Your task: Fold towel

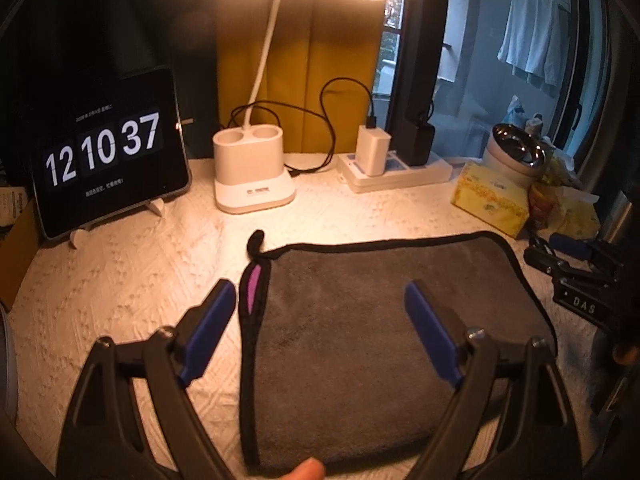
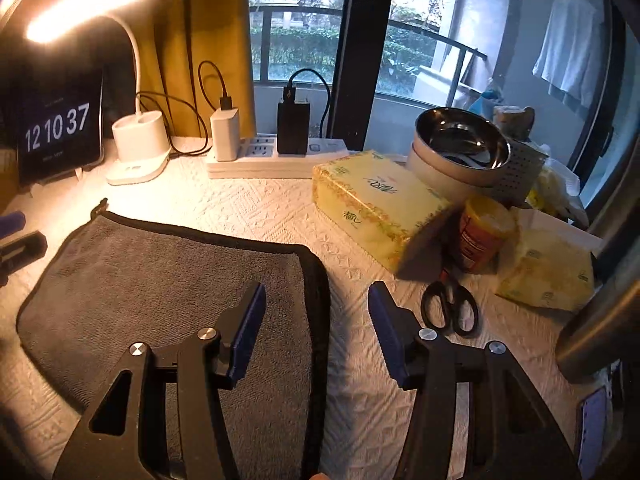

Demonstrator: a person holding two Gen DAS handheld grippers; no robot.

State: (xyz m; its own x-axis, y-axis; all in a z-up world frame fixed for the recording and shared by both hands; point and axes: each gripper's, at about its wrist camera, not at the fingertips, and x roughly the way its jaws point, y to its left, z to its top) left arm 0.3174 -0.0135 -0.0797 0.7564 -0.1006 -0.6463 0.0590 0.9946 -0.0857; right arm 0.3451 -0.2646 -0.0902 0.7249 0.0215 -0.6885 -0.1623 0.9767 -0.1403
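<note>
Hidden/cut off: near edge of the towel (image 1: 360,340) runs behind the left gripper (image 1: 320,320) frame and out of view at the bottom; a fingertip (image 1: 306,471) pokes in at the lower edge, the rest of the hand unseen.
Hard to read: small text above and below the digits on the tablet clock (image 1: 108,152) is too fine to make out; print on the tissue box (image 2: 376,208) is blurred.
Towel: grey with black trim, lying flat and already folded over on the bench (image 1: 132,280); a purple tag (image 1: 253,287) shows at its left edge, a small black loop at the far left corner.
Left gripper: jaws spread wide, holding nothing, poised over the towel's left half; left finger over bare bench, right finger over the cloth.
Right gripper (image 2: 316,328): jaws apart, empty, straddling the towel's right trim; seen from the left wrist only as dark parts at the right margin.
Bench surface: white embossed cover, warm-lit by a desk lamp (image 1: 254,176) with a white base.
Back row: power strip (image 2: 276,156) with white and black chargers plugged in.
Right side: metal bowl (image 2: 460,148), red-labelled jar (image 2: 480,236) and black scissors (image 2: 450,308), well apart from the towel.
Room: yellow curtain (image 1: 316,80), window with railing and greenery, a pale garment hanging outside.
</note>
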